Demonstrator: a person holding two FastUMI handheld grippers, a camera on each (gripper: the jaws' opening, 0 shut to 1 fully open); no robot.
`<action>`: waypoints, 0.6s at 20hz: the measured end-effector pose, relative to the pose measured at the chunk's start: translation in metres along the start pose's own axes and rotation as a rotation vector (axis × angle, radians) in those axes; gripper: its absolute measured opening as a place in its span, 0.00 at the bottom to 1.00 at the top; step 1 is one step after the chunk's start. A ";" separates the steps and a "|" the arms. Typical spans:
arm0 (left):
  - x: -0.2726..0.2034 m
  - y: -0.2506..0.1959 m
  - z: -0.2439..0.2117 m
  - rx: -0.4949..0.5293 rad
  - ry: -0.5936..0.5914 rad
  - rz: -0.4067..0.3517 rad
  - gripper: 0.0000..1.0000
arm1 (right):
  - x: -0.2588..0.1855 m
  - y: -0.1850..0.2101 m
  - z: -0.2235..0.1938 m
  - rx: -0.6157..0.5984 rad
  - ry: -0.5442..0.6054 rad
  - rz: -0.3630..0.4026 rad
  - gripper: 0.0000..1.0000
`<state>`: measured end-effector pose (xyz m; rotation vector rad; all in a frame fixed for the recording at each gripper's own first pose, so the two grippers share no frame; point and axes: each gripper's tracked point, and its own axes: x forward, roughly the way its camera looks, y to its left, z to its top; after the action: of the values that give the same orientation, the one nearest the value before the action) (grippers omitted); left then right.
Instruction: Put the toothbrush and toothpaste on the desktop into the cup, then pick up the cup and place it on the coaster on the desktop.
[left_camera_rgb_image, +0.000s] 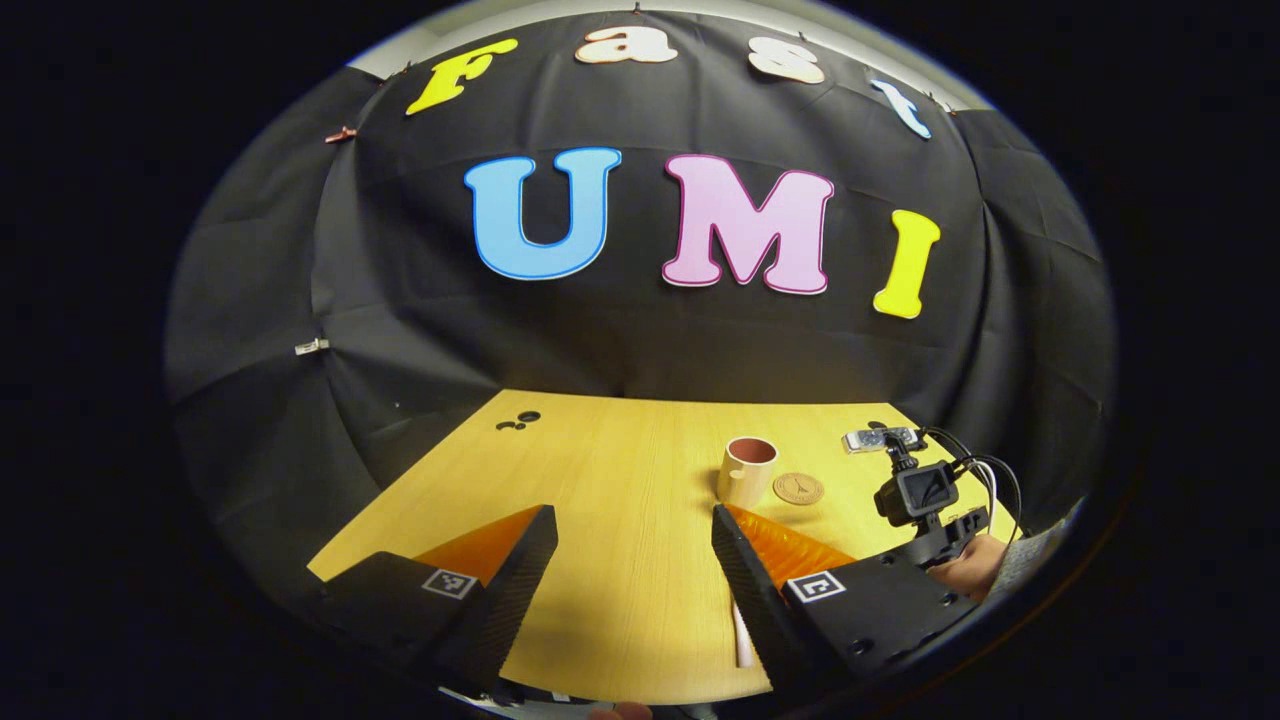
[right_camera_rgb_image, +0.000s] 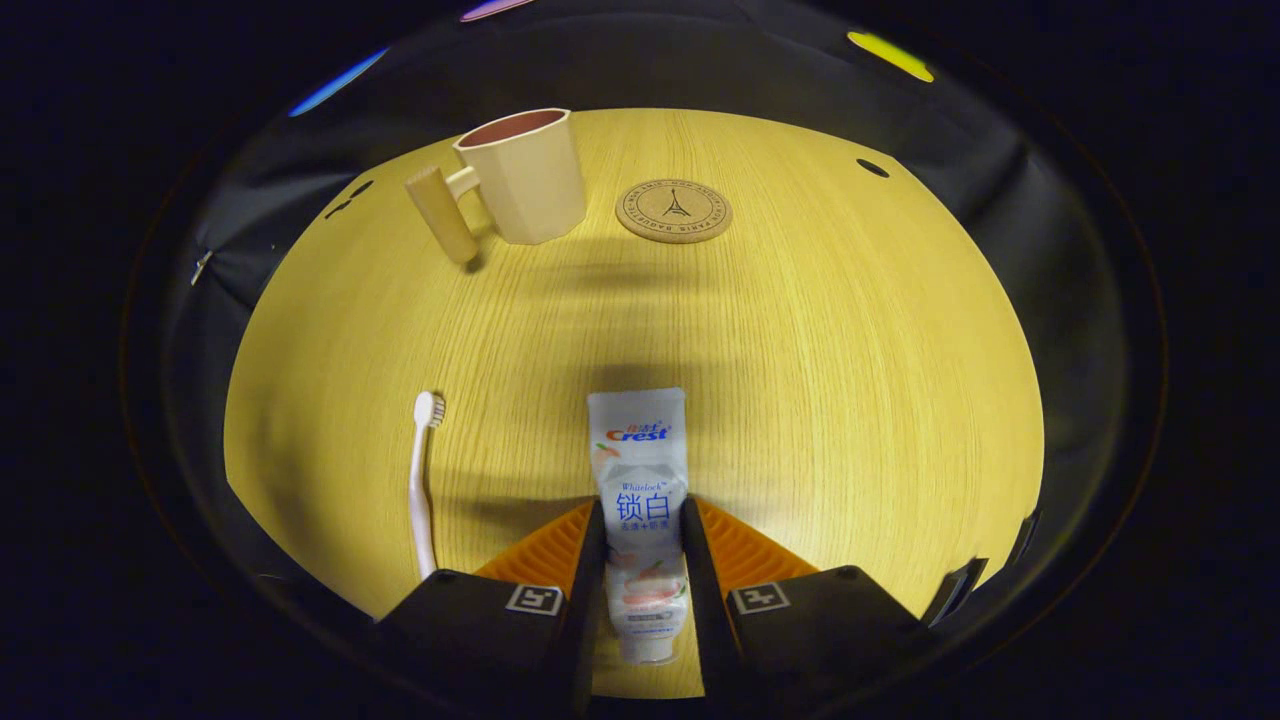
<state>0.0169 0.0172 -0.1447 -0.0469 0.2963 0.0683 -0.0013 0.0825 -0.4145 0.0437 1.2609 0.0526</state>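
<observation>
Clamping the toothpaste (right_camera_rgb_image: 640, 480) lengthwise between its fingers, the right gripper (right_camera_rgb_image: 640, 560) faces the cup (right_camera_rgb_image: 525, 175), far ahead and slightly left. The left gripper (left_camera_rgb_image: 635, 560) hangs open, nearer the toothbrush (right_camera_rgb_image: 422, 480).

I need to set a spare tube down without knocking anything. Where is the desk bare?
Bare: the wide stretch between the cup and coaster at the back and the toothpaste in front, and all right of the coaster. Crowded: the front left, by the toothbrush.

A bare wooden desktop (right_camera_rgb_image: 850, 400) meets the black cloth wall (left_camera_rgb_image: 640, 340) behind.
</observation>
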 end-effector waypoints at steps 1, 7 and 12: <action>0.003 -0.003 -0.007 -0.008 0.021 -0.004 0.96 | 0.000 -0.001 0.000 -0.005 0.003 0.007 0.44; 0.027 -0.033 -0.054 -0.051 0.205 -0.048 0.97 | -0.007 -0.004 0.002 0.002 -0.037 0.106 0.26; 0.055 -0.061 -0.093 -0.026 0.352 -0.087 0.94 | -0.044 -0.016 0.023 0.024 -0.166 0.232 0.31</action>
<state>0.0473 -0.0458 -0.2473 -0.0983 0.6449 -0.0232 0.0074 0.0637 -0.3664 0.2108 1.0857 0.2301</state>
